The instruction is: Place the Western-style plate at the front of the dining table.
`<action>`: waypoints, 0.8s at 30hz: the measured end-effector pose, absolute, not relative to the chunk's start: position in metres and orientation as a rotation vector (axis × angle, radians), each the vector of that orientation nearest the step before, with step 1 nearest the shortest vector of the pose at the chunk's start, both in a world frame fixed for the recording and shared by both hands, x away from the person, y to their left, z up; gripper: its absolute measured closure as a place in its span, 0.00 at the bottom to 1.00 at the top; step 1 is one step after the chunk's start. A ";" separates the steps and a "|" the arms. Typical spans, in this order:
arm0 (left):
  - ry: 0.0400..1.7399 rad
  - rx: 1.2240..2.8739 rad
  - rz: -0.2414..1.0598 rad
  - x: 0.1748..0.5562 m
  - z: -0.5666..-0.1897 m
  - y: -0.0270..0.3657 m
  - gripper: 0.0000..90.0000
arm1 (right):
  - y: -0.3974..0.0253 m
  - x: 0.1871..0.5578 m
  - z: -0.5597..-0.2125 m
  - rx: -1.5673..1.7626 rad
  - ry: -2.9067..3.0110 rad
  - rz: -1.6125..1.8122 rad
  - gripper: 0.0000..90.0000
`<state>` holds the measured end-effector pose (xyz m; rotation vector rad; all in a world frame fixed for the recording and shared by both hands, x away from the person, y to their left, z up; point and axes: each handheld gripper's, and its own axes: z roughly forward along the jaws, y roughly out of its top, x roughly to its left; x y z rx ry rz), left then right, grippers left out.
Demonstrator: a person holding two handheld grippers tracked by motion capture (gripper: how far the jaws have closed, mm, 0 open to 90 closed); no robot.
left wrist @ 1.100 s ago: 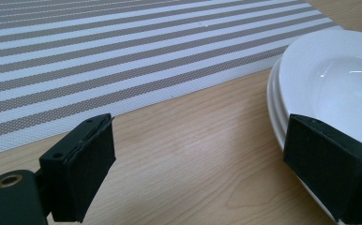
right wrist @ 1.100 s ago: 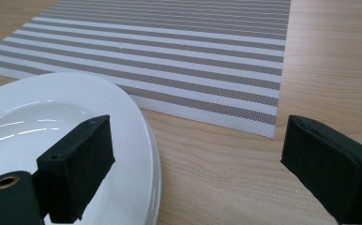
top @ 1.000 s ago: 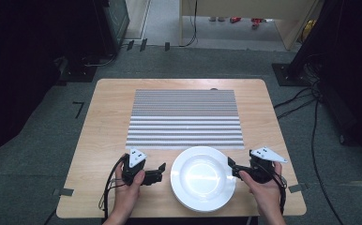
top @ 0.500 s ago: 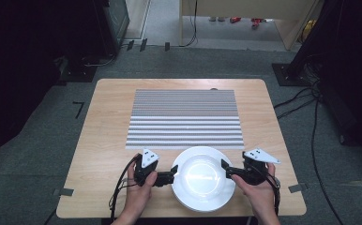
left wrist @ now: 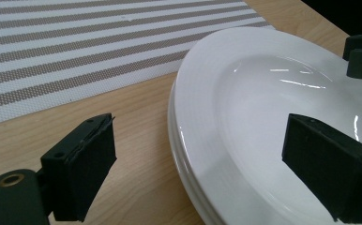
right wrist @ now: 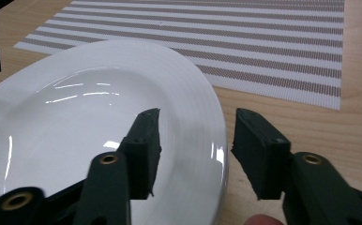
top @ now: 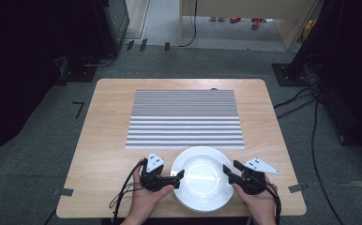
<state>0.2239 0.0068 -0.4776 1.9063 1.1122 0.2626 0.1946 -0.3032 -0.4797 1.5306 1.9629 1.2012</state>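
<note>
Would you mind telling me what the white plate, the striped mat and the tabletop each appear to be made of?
The plate looks like glazed ceramic, possibly porcelain: glossy white with sharp light reflections. The striped mat seems a woven synthetic, perhaps vinyl mesh: a fine dotted weave shows in the left gripper view. The tabletop looks like light wood or wood-grain laminate with a matte finish; which one is unclear.

A light wooden tabletop [top: 109, 140] stands on grey carpet [top: 38, 154]. Beyond its far edge, a pale wooden desk [top: 245, 10] crosses the top of the high view. Black cables [top: 312, 126] trail over the carpet to the tabletop's right, and dark equipment [top: 111, 23] stands beyond its far left corner.
</note>
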 end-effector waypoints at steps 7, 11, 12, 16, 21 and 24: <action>1.100 1.949 0.256 0.217 -0.486 0.001 0.28 | -0.304 0.191 -0.485 1.607 1.909 1.217 0.71; 1.101 1.960 0.248 0.215 -0.490 0.001 0.40 | -0.306 0.189 -0.486 1.630 1.891 1.233 0.73; 1.101 1.962 0.249 0.215 -0.491 0.001 0.43 | -0.307 0.189 -0.486 1.629 1.892 1.235 0.74; 1.088 1.958 0.237 0.214 -0.492 0.003 0.51 | -0.311 0.187 -0.486 1.707 1.881 1.254 0.77; 1.086 1.950 0.249 0.212 -0.491 0.003 0.54 | -0.319 0.185 -0.486 1.719 1.854 1.303 0.89; 1.086 1.943 0.257 0.210 -0.491 0.003 0.54 | -0.318 0.183 -0.484 1.719 1.873 1.272 0.88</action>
